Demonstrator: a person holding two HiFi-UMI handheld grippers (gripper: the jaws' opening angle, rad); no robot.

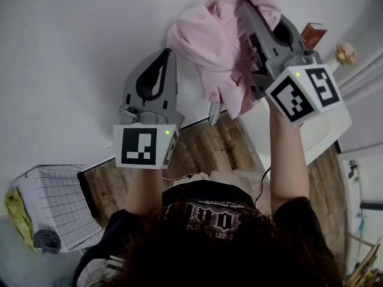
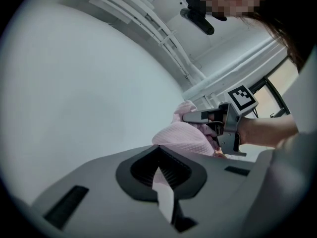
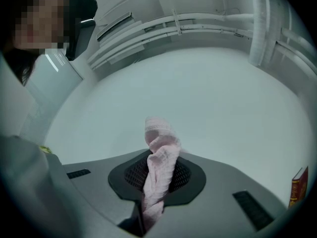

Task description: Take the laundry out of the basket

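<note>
Both grippers are raised high in front of a white wall. A crumpled pink garment [image 1: 206,46] hangs in the air between them. My right gripper [image 1: 242,6] is shut on it, and a twisted pink fold [image 3: 159,172] is squeezed between its jaws [image 3: 153,195]. My left gripper [image 1: 169,52] reaches the garment's left edge. It is shut on a thin pale strip of the cloth [image 2: 163,195]. In the left gripper view the pink bundle [image 2: 184,139] sits just past my jaws, with the right gripper [image 2: 190,117] clamped on it. The white mesh laundry basket [image 1: 57,199] stands on the floor at lower left.
Beside the basket lie a yellow-green cloth [image 1: 17,213] and a grey object [image 1: 45,240]. Wooden floor [image 1: 206,148] runs below the grippers. A white table [image 1: 326,130] is at the right, with a red book [image 1: 313,34] and a small flower bunch [image 1: 346,53] beyond it.
</note>
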